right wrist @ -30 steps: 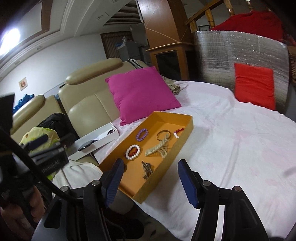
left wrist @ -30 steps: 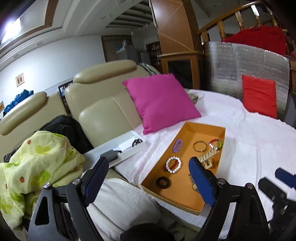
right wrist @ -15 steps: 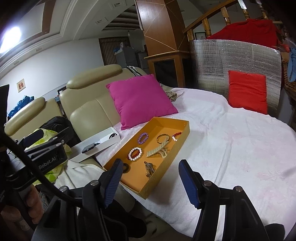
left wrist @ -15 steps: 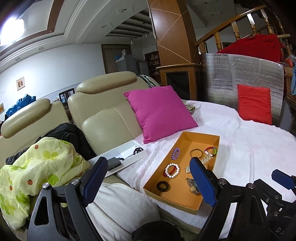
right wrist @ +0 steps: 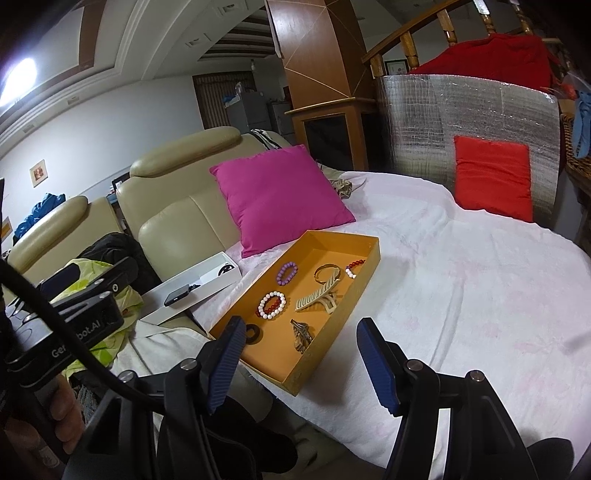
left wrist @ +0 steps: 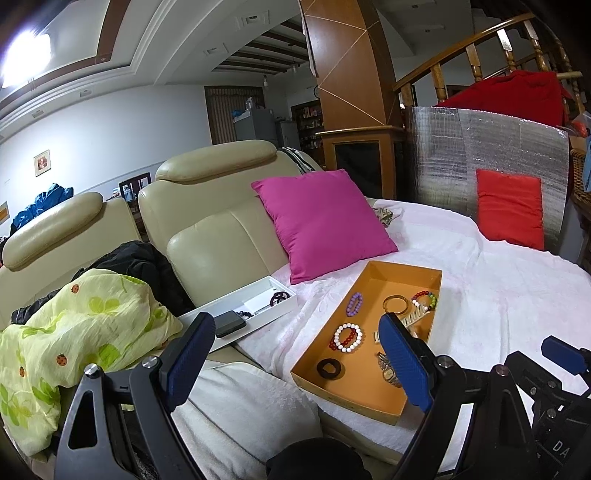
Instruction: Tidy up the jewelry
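Left wrist view: orange tray [left wrist: 376, 272] sits farther off than before.

You get dim indoor light; the ceiling lamp [left wrist: 26, 59] glares upper left, and fisheye edges bend and darken.

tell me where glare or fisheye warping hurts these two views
Left wrist view: ceiling light blown out top left, column bowed, corners dark; orange tray sharp. Right wrist view: same light flares, railing curves, tray evenly lit.
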Tool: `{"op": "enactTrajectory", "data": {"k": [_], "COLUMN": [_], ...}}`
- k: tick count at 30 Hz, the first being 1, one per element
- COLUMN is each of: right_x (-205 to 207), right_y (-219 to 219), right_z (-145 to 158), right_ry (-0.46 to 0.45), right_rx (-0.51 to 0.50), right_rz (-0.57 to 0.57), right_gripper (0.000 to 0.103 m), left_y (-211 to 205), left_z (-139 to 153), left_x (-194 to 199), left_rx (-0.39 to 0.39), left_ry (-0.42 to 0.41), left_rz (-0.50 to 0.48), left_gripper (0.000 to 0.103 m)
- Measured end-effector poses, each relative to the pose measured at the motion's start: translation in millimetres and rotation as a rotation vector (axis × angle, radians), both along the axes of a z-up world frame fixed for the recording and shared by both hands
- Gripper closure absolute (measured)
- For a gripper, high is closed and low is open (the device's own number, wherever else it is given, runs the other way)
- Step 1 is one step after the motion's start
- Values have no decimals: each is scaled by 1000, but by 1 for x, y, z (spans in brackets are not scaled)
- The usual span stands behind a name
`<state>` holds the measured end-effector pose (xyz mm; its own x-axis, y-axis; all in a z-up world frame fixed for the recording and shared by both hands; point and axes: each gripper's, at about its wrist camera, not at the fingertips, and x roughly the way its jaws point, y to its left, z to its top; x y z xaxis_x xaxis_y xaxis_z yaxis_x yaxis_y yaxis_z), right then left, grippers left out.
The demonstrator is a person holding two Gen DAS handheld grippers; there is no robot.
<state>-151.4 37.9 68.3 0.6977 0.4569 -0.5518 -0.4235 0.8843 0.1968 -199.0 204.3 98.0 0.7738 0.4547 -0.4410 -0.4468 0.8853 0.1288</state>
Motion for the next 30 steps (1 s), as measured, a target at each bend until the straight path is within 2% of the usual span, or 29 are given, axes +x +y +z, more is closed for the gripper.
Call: {"op": "enactTrajectory", "data": {"k": [30], "right_x": [1], "right_y": [19], "right_z": [5], "right_ry": [-11], "right_rx": [-28], "right_rz": [10], "right_gripper": [36], "left_y": [21], "left_z": [-4], "left_x": [-5], "left_rx": [-21], "left_ry": [1], "left_rz": [24], "left_gripper": [13]}}
